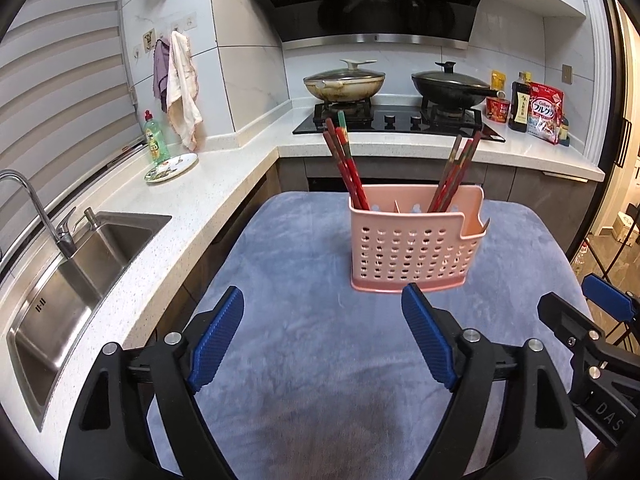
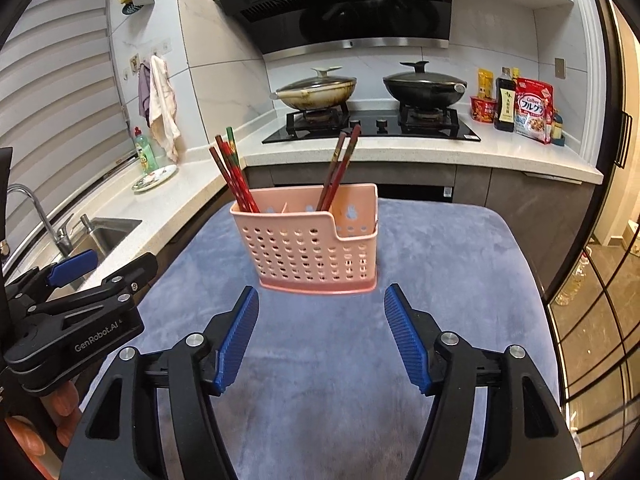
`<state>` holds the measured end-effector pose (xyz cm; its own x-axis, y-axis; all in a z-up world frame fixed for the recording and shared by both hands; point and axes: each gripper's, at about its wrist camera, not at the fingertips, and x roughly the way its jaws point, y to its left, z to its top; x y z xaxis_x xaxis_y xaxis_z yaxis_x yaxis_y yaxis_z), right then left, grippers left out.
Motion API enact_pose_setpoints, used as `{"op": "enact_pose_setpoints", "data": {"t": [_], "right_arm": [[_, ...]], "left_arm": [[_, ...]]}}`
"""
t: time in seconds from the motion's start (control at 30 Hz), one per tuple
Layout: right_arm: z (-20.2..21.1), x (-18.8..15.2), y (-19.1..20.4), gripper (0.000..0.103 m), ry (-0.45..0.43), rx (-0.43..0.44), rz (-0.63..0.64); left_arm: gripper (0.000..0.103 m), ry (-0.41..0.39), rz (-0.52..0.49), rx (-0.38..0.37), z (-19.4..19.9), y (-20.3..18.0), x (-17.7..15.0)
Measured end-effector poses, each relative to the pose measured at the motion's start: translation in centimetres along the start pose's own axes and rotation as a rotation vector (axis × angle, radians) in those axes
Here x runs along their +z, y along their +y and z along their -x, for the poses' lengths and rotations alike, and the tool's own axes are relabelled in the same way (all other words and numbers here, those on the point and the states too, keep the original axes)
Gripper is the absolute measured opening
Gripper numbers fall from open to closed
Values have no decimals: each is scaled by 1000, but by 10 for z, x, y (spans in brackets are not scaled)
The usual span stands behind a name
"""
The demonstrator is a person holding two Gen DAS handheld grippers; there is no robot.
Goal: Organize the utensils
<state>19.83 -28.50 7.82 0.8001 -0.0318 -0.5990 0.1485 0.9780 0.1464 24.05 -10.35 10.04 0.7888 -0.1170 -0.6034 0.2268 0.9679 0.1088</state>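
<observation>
A pink perforated utensil holder (image 1: pixel 412 244) stands upright on a blue-grey cloth (image 1: pixel 312 344); it also shows in the right wrist view (image 2: pixel 312 244). Red chopsticks (image 1: pixel 346 164) lean in its left compartment and more chopsticks (image 1: pixel 456 172) lean in its right one. In the right wrist view the left bunch (image 2: pixel 234 172) and right bunch (image 2: pixel 338 168) show likewise. My left gripper (image 1: pixel 323 300) is open and empty, just short of the holder. My right gripper (image 2: pixel 320 300) is open and empty, also just in front of the holder.
A steel sink (image 1: pixel 76 280) with a tap lies left of the cloth. A plate (image 1: pixel 171 167) and a green soap bottle (image 1: pixel 155 138) stand on the counter. Two lidded pans (image 1: pixel 344 80) sit on the hob, with food packs (image 1: pixel 544 112) at the right.
</observation>
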Motion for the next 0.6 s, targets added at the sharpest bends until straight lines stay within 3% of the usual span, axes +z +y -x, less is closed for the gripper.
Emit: {"op": "enact_pose_setpoints", "data": {"t": [0.4,0.6], "right_arm": [[-3,-17,6,83,32,-56,39],[-10,-27,8,84,66,-67,60]], "left_arm": [[90,59,3,24,-9,0,-25],[93,89,-8,30,-14,-2,-35]]}}
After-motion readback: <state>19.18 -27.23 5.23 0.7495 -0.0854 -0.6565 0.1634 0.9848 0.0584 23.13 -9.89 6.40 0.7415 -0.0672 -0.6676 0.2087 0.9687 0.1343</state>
